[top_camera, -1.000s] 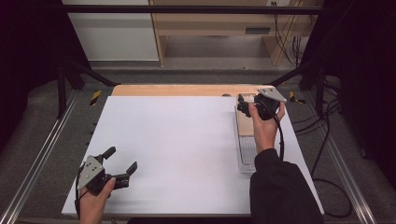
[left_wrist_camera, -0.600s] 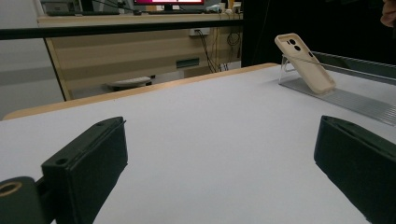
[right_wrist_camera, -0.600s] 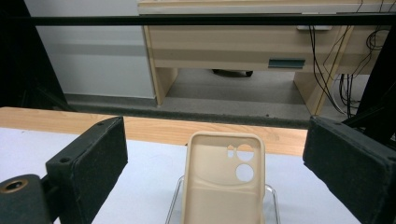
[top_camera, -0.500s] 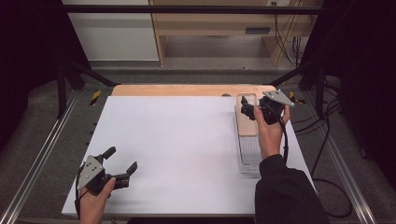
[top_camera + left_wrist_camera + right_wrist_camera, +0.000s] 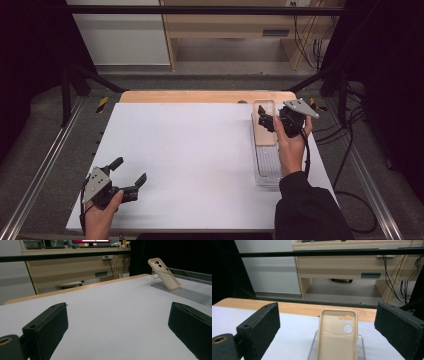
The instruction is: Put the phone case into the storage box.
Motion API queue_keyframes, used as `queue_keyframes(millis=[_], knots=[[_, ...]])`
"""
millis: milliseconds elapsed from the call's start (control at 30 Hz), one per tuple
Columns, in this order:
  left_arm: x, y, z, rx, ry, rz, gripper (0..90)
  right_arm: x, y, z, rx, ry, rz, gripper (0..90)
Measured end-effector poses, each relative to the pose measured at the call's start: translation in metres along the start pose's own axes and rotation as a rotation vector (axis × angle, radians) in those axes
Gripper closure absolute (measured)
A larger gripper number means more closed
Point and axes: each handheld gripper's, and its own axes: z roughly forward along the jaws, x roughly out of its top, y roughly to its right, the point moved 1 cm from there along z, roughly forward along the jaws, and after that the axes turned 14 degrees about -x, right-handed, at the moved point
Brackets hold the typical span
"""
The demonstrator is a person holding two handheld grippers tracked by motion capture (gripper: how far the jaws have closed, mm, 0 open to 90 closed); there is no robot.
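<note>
From my remote station I note the right gripper (image 5: 267,121) in the upper right of the high view, held over the far end of a clear stand (image 5: 269,165); its jaws stand wide apart and grasp nothing. In the right gripper view the beige phone case (image 5: 337,338) sits low in the centre of the frame, between the two spread jaws and touching neither; it leans on the clear stand (image 5: 361,345), open side and camera cut-outs facing the lens. In the high view the phone case (image 5: 263,125) lies at the far end of the stand, near the wooden table edge (image 5: 200,96). The left gripper (image 5: 131,172) rests at the lower left of the high view on the white table top (image 5: 190,150); its jaws are parted and empty. In the left gripper view the phone case (image 5: 163,273) stands tilted in the upper right, well apart from those jaws.
</note>
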Motion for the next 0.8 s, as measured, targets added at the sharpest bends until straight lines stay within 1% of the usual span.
queue_keyframes(millis=[233, 567, 800], knots=[[0.000, 0.000, 0.000, -0.001, 0.000, 0.000, 2.1, 0.001, 0.005, -0.009, 0.014, -0.012, 0.002, 6.6], [0.000, 0.000, -0.001, 0.003, 0.003, -0.005, 2.1, -0.005, 0.011, -0.019, 0.028, -0.030, 0.005, 6.9], [-0.001, -0.001, -0.003, 0.009, 0.005, -0.008, 2.1, -0.009, 0.013, -0.027, 0.049, -0.033, 0.008, 6.7]])
